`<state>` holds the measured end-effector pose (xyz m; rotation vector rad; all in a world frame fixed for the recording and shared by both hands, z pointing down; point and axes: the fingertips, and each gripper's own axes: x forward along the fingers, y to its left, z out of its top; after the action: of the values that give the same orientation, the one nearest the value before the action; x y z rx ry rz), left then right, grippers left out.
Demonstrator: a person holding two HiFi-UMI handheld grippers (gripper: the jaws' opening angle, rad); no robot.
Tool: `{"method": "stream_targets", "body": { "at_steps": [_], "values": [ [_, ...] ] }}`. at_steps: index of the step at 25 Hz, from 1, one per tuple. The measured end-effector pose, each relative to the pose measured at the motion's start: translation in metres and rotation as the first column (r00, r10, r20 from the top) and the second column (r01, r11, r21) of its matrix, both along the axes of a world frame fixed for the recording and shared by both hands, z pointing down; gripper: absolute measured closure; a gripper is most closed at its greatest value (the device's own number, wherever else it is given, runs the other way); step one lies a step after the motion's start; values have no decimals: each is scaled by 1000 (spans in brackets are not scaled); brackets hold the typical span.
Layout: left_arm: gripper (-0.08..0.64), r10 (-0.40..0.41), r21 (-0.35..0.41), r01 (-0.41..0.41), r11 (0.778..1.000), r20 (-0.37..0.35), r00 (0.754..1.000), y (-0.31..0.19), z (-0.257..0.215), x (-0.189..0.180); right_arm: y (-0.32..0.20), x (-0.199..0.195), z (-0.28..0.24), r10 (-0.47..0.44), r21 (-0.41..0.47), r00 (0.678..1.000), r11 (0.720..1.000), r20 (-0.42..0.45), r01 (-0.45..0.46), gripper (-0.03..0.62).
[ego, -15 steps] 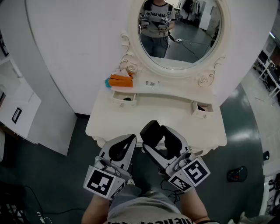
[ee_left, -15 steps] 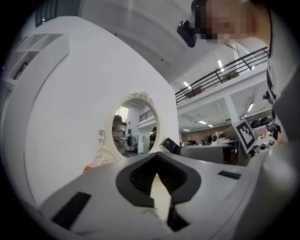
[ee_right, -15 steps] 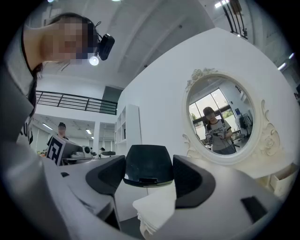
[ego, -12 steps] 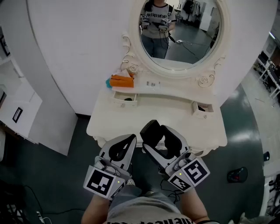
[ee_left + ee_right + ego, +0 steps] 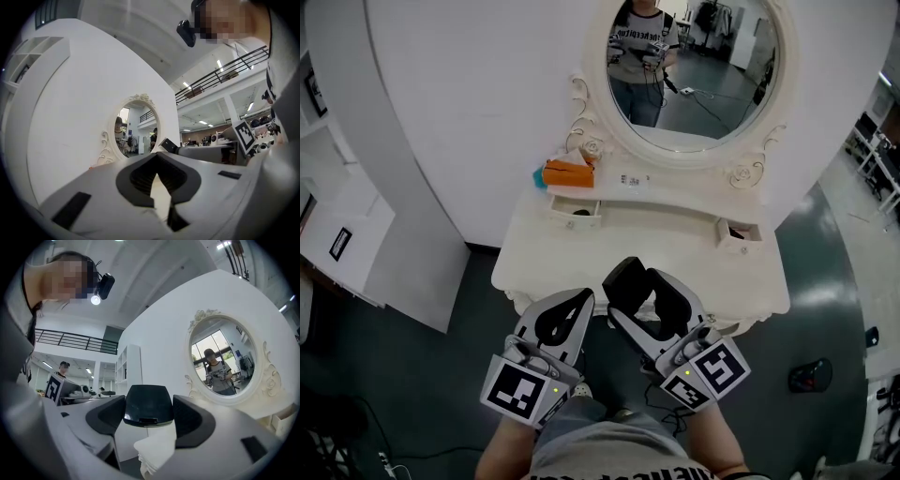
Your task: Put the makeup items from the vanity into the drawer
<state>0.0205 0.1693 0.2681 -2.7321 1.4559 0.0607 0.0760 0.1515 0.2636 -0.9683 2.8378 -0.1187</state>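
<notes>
Now both claws low before cream carved vanity bench (image 5: 675,251), angled forward. Right claw (image 5: 642,295) wide, clamping glossy black rounded case (image 5: 623,279). Left claw (image 5: 579,298) pinched together, empty.

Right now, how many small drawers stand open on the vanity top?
2. The left drawer sits under the orange box; the right drawer sits at the other end, below the mirror. Drawers in the vanity's front, if any, are out of sight.

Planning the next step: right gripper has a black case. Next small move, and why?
Probably carry the right gripper forward and right, toward the small drawer: the black case sits clamped between its jaws, and that drawer stands open on its own side.
</notes>
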Motion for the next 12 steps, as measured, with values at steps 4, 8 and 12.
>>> {"method": "stream_targets", "body": {
  "at_steps": [4, 8, 12],
  "values": [
    [541, -2, 23, 2, 1000, -7, 1000, -5, -2, -8, -3, -7, 1, -1, -11, 1000, 1000, 6, 1, 255],
    [541, -1, -8, 1, 1000, -2, 1000, -11, 3, -17, -11, -15, 1, -5, -20, 1000, 1000, 9, 5, 249],
    [541, 10, -49, -10, 999, -6, 1000, -19, 6, -26, -19, -28, 3, -3, -5, 1000, 1000, -22, 3, 249]
  ]
}}
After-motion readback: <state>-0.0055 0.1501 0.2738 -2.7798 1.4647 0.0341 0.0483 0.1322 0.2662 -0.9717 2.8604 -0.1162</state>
